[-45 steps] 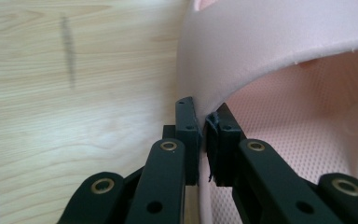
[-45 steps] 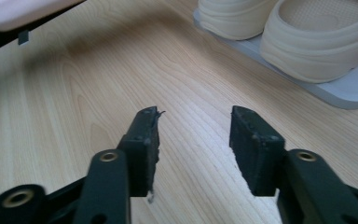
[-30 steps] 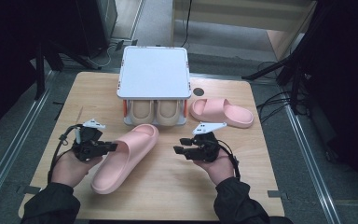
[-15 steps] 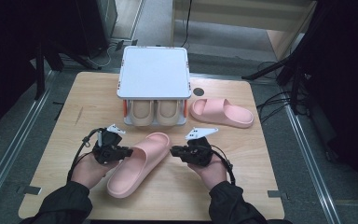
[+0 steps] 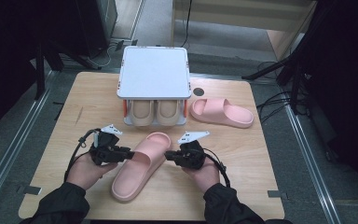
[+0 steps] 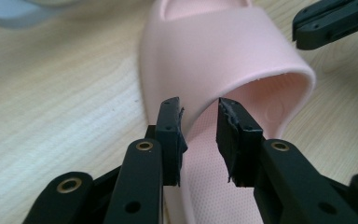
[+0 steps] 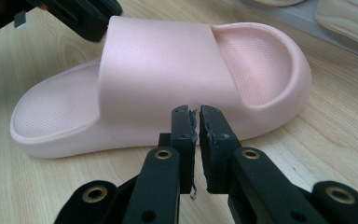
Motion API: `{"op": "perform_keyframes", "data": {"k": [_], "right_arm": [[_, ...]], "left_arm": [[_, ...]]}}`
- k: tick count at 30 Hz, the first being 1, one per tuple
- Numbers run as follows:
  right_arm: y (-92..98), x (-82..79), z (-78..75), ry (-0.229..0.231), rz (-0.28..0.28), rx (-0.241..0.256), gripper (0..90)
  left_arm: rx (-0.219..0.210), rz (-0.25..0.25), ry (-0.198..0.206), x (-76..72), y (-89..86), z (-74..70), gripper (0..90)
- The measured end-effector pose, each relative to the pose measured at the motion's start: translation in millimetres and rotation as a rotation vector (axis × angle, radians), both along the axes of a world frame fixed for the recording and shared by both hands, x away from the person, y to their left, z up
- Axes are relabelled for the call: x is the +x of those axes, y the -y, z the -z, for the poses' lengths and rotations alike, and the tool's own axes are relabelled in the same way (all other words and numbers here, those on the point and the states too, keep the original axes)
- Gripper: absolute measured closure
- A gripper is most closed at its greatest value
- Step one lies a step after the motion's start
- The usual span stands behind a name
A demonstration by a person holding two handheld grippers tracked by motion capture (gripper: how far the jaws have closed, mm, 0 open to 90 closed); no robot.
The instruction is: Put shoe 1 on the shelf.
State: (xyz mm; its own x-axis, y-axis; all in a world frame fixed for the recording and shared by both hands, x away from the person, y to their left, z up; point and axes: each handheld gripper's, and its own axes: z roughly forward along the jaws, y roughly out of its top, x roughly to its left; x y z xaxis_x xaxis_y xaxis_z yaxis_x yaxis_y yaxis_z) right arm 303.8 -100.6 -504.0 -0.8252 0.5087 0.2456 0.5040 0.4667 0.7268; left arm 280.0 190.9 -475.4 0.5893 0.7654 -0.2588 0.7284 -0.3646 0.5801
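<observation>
both forearms reach in level. left gripper [image 5: 121, 153] straddles the strap edge of the pink slipper [image 5: 142, 164], jaws apart; right gripper [image 5: 170, 156], jaws nearly closed and empty, faces its side. the slipper lies upright just before the shoe rack [image 5: 154, 72].

**Black grippers, dark sleeves**

The left black plastic two-jaw gripper [image 5: 129, 154] and the right black plastic two-jaw gripper [image 5: 167, 155] each carried a pale grey three-cornered plate on top and trailed a looping black cable. In the gripper views the jaws were flat black bars joined by brass-ringed rivets, with plain round holes lower down, ending in rough, chipped rubber pads [image 6: 171, 122]. The person wore dark, slightly creased long sleeves [image 5: 58, 208] reaching the wrists.
</observation>
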Motion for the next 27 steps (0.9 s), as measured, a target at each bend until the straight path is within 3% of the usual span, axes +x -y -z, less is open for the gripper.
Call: {"op": "perform_keyframes", "data": {"k": [6,10,13,27], "right_arm": [[-5.6,-3.5,0.9,-0.003,-0.009,-0.004,90.0],[-13.1,-7.0,4.0,-0.011,-0.028,-0.015,90.0],[-17.3,-8.0,6.5,-0.015,-0.032,-0.027,90.0],[-23.7,7.6,7.4,-0.012,-0.019,-0.025,90.0]], "left_arm": [[-0.006,-0.02,-0.007,3.2,-12.5,-0.5,81.6],[0.021,-0.023,-0.026,9.4,-12.8,8.5,82.7],[0.01,-0.011,-0.065,14.1,-11.1,15.2,82.4],[0.015,-0.012,-0.072,3.0,-11.2,17.1,82.5]]}}
